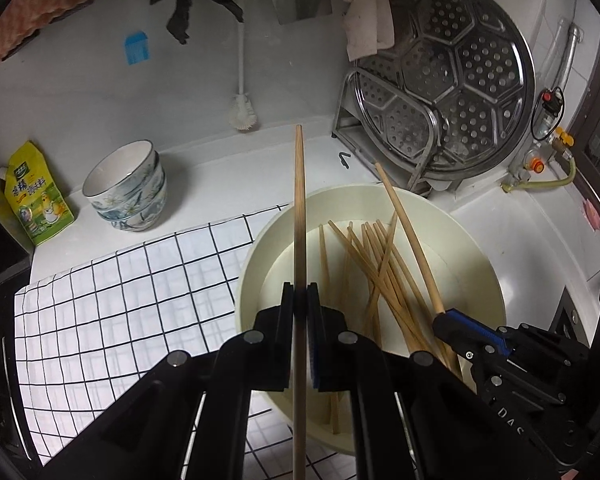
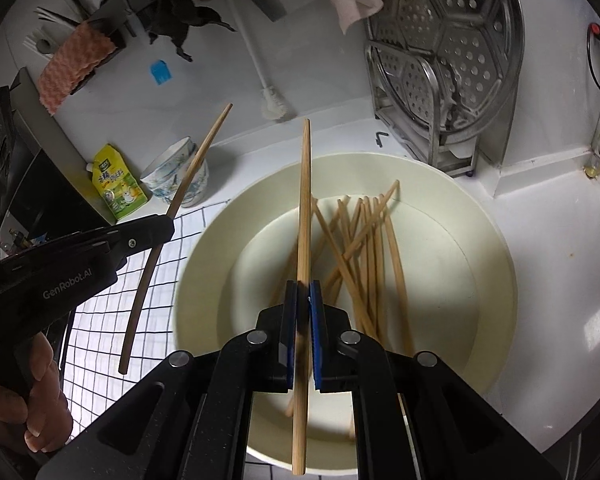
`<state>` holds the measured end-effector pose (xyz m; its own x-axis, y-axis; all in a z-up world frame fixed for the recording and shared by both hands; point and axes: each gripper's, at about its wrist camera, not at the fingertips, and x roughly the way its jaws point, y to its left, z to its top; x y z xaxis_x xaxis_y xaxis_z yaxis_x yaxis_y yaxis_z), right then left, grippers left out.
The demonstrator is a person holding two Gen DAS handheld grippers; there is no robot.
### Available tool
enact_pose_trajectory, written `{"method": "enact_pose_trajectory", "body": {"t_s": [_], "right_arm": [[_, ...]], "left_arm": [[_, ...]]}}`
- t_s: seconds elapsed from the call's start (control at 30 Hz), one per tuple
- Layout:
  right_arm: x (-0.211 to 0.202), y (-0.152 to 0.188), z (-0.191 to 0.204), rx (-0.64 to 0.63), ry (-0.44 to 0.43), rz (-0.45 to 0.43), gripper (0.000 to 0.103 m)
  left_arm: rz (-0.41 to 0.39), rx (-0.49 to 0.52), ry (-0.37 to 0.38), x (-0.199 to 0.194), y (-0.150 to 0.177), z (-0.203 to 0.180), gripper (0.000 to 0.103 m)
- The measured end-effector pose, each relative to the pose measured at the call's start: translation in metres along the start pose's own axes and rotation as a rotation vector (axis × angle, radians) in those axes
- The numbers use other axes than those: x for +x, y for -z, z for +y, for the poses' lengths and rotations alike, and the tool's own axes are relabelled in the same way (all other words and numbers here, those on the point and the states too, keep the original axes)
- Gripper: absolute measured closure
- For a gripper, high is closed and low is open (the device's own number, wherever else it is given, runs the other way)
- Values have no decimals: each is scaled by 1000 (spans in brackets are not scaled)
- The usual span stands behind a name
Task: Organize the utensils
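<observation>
A cream round basin [image 1: 480, 264] [image 2: 496, 264] on the white counter holds several loose wooden chopsticks [image 1: 376, 256] [image 2: 364, 240]. My left gripper [image 1: 300, 292] is shut on one chopstick [image 1: 299, 200], which stands up past the basin's left rim. In the right wrist view that left gripper [image 2: 168, 220] shows at the left, held by a hand [image 2: 40, 396], with its chopstick [image 2: 196, 164] slanting. My right gripper [image 2: 303, 288] is shut on another chopstick [image 2: 305, 200] above the basin. Its blue-padded tip [image 1: 440, 316] appears at the lower right of the left wrist view with its chopstick [image 1: 404, 232].
A black-grid white cloth [image 1: 120, 300] lies left of the basin. Behind it stand stacked patterned bowls [image 1: 126, 188] and a yellow-green pouch [image 1: 32, 200]. A perforated steel steamer plate [image 1: 452, 80] leans in a metal rack at the back right. A white brush [image 1: 242, 112] hangs on the wall.
</observation>
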<state>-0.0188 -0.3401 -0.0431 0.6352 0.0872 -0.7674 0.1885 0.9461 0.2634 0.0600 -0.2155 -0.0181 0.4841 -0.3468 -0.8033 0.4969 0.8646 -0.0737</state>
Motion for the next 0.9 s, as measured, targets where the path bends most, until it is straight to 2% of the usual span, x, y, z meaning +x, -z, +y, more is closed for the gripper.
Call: {"method": "enact_pose_trajectory", "body": {"t_s": [0.47,0.77,0.83,0.87,0.9], "right_arm": [[26,3,-30,48,55,68,97],[29,8,-38,62,74,89,96],[26,8,-39,66,86,80,85],[24,8,-40,70,86,73,80],[21,8,-41,71,87,65,80]], "left_arm": [[71,54,24,39,5,-32,96],[111,58,30,49,10,-41,95],[113,44,29,48,10,-38,89],[110,35,24,46,10,-36,79],[106,29,14,45,11,-34,63]]}}
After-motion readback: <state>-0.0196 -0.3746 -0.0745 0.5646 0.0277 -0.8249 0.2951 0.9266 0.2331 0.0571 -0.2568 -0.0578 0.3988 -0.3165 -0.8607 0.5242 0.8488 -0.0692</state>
